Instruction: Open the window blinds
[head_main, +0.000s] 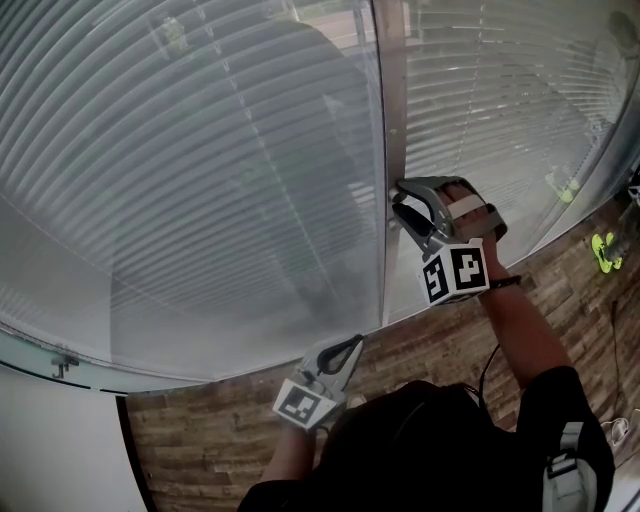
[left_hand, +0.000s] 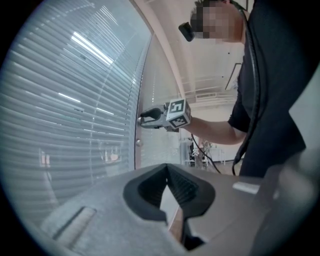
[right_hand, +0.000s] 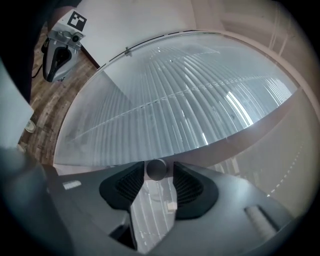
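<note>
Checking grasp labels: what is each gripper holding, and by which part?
Right gripper: the blinds' round knob, pinched by its sides between the jaw tips. Left gripper: shut, nothing held.

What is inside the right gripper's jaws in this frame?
A small round knob sits between the right gripper's jaw tips, both pads against its sides. Its stem and mounting are covered by its own face; closed blind slats show beyond.
</note>
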